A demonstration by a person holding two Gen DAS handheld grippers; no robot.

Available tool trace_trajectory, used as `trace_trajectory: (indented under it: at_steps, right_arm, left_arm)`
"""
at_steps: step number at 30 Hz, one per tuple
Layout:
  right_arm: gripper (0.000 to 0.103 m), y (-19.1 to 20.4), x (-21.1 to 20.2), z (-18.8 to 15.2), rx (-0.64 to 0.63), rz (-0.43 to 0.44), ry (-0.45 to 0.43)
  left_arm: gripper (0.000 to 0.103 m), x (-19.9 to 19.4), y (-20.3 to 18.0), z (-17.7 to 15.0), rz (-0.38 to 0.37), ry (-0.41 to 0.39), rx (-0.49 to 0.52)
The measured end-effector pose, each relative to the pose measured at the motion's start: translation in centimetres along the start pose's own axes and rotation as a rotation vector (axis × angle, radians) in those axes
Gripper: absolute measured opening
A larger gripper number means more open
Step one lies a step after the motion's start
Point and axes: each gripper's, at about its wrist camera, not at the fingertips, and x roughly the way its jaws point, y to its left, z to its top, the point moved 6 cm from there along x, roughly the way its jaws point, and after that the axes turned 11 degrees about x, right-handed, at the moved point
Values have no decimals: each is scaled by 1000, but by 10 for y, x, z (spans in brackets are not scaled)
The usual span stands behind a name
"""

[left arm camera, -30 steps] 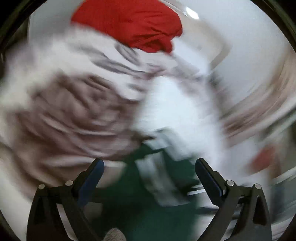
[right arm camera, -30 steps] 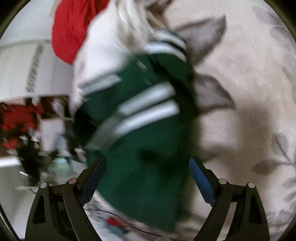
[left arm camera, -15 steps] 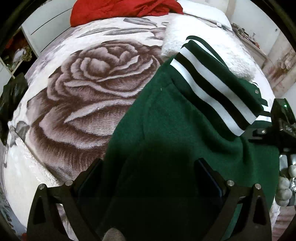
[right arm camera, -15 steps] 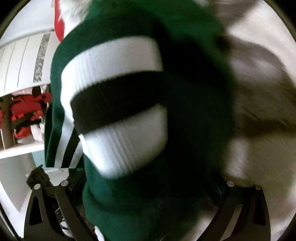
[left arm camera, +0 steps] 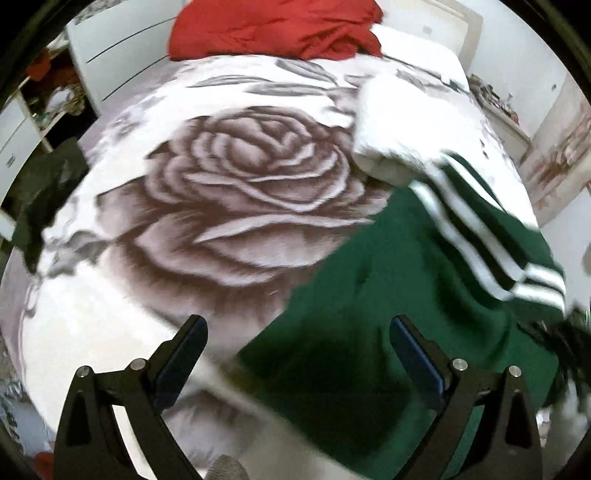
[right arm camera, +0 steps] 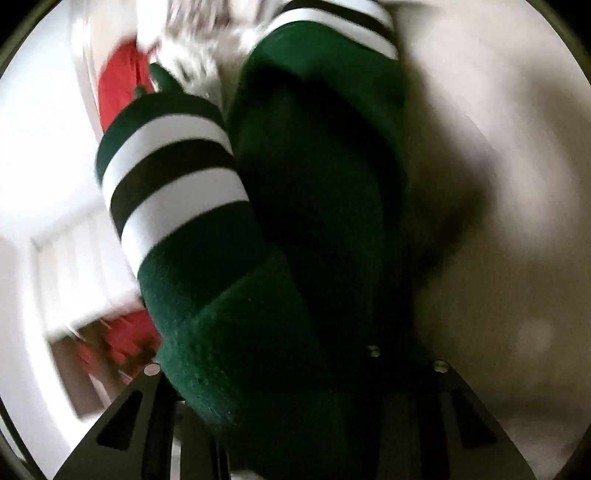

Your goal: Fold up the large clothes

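Observation:
A dark green sweater [left arm camera: 388,295] with white and black striped cuffs lies on the right side of a bed covered by a rose-print blanket [left arm camera: 240,192]. My left gripper [left arm camera: 295,354] is open and empty, hovering above the sweater's lower left edge. In the right wrist view the green sweater [right arm camera: 295,240] hangs bunched right in front of the camera, a striped cuff [right arm camera: 170,184] on the left. My right gripper [right arm camera: 295,398] is mostly hidden under the fabric and looks shut on it. The right gripper shows as a dark blur at the left wrist view's right edge [left arm camera: 565,332].
A red garment [left arm camera: 277,29] lies at the head of the bed. A white fluffy folded item [left arm camera: 391,129] sits beside the sweater. A dark garment [left arm camera: 44,192] hangs off the bed's left side, near white drawers [left arm camera: 18,136]. A wall and a shelf are on the right.
The sweater has shifted right and lower on the bed in the left wrist view, uncovering more of the rose print. In the right wrist view the fabric hangs longer and the view has tilted.

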Motion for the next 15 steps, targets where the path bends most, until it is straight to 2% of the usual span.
trace_trajectory:
  at_steps: [4, 6, 7, 10, 12, 13, 15]
  right_arm:
    - [35, -66, -38, -60, 261, 136, -47]
    - [35, -104, -50, -83, 377, 163, -66]
    - [36, -117, -52, -87, 387, 146, -73]
    - [52, -143, -51, -79, 351, -7, -40]
    - [61, -139, -53, -72, 265, -129, -1]
    - [62, -133, -58, -71, 216, -183, 8]
    - [69, -121, -72, -71, 135, -257, 11]
  left_arm:
    - [101, -27, 28, -33, 22, 28, -48]
    - [101, -26, 35, -58, 47, 66, -59]
    - [101, -19, 38, -75, 63, 99, -62]
    - [101, 16, 42, -123, 103, 183, -88]
    - [101, 43, 46, -153, 147, 226, -92]
    - [101, 56, 47, -165, 162, 239, -92]
    - [101, 79, 46, -186, 170, 277, -100]
